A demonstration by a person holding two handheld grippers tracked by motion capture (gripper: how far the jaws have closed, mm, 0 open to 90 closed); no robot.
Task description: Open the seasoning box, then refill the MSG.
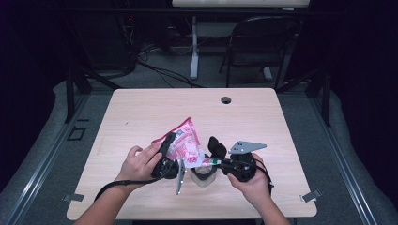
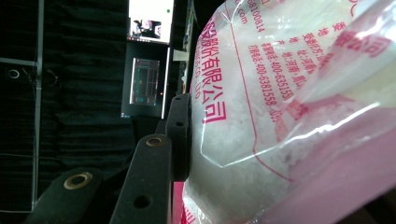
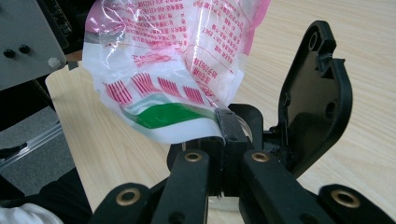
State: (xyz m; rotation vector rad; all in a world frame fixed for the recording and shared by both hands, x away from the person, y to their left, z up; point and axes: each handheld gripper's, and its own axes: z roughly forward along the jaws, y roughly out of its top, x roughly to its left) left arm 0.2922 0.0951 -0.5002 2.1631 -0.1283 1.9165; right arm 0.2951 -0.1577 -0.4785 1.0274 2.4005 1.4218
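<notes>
A pink-and-white printed plastic bag [image 1: 184,140] of white granules hangs over the table [image 1: 155,108], held between both grippers. My left gripper [image 1: 170,144] is shut on the bag's upper part; its black pad [image 2: 180,135] presses into the plastic bag [image 2: 280,102]. My right gripper [image 3: 227,129] is shut on the bag's lower corner, by the green stripe [image 3: 168,114]. Under that corner stands a clear container [image 1: 202,177]. Its black flip lid [image 3: 317,93] stands open to the right of the jaws. In the high view the right gripper [image 1: 217,162] sits just above the container.
The light wood table has a cable hole [image 1: 226,100] near its far edge. A folding chair [image 1: 263,40] and a desk leg [image 1: 194,47] stand on the floor behind. Both forearms come in over the table's near edge.
</notes>
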